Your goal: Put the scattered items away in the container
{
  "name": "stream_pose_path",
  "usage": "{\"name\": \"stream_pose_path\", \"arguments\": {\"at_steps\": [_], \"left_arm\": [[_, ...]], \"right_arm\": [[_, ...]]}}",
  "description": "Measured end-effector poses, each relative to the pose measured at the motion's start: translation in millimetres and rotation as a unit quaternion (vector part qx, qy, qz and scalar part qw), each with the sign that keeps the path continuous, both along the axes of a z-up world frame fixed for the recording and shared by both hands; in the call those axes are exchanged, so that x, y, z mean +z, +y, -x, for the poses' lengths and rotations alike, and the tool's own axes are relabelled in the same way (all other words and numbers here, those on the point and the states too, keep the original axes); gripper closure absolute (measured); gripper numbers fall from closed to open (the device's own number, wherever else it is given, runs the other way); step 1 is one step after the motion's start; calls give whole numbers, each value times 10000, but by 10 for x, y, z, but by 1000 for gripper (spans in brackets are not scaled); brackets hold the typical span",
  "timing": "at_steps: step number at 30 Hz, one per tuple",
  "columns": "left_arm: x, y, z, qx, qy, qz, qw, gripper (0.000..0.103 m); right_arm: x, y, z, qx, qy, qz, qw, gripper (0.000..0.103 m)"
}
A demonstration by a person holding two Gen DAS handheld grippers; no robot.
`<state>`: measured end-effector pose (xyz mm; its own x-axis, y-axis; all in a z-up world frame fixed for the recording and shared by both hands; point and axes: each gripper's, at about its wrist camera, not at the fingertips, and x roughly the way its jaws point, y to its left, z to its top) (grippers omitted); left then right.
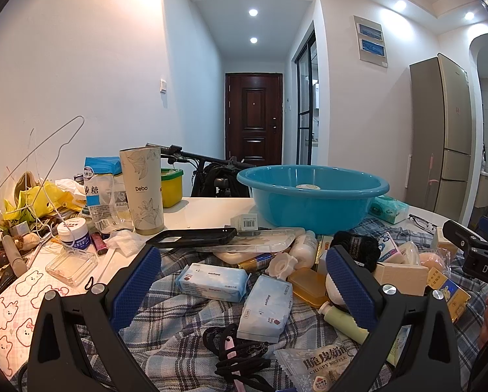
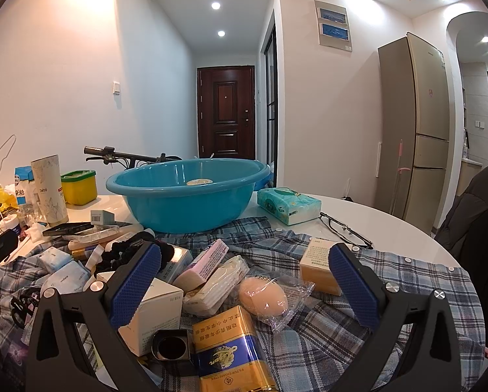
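A blue basin (image 1: pixel 312 196) stands at the back of the table, with one small round item inside; it also shows in the right wrist view (image 2: pixel 185 199). Scattered items lie on a plaid shirt (image 1: pixel 178 320): wipe packs (image 1: pixel 211 281), an amber soap (image 1: pixel 307 285), a green tube (image 1: pixel 345 321). My left gripper (image 1: pixel 244 281) is open and empty above the wipe packs. My right gripper (image 2: pixel 244 277) is open and empty above a wrapped beige egg-shaped sponge (image 2: pixel 263 297), a gold-blue tin (image 2: pixel 227 349) and white boxes (image 2: pixel 155 313).
A tall Debo tumbler (image 1: pixel 144 189), a sugar bag (image 1: pixel 100 189), a yellow tub (image 1: pixel 172 187), wire hangers and clutter fill the left. A tissue pack (image 2: pixel 288 205) and glasses (image 2: pixel 345 228) lie right of the basin. A phone case (image 1: pixel 191 236) lies before the tumbler.
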<state>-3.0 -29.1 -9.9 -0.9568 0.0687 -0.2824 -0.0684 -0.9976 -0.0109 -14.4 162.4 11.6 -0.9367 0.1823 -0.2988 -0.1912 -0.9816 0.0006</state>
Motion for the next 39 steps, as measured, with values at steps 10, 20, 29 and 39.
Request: {"name": "stream_pose_path", "arguments": {"at_steps": [10, 20, 29, 39], "left_arm": [[3, -5, -1, -1, -2, 0, 10000, 0], [1, -8, 1, 23, -2, -3, 10000, 0], [4, -9, -1, 28, -2, -5, 10000, 0], [-4, -14, -3, 74, -1, -6, 10000, 0]], "right_arm": [[1, -2, 0, 2, -4, 5, 10000, 1], [0, -7, 9, 8, -7, 7, 10000, 1], [-2, -14, 9, 5, -8, 7, 10000, 1], [-2, -17, 7, 5, -9, 6, 10000, 1]]}}
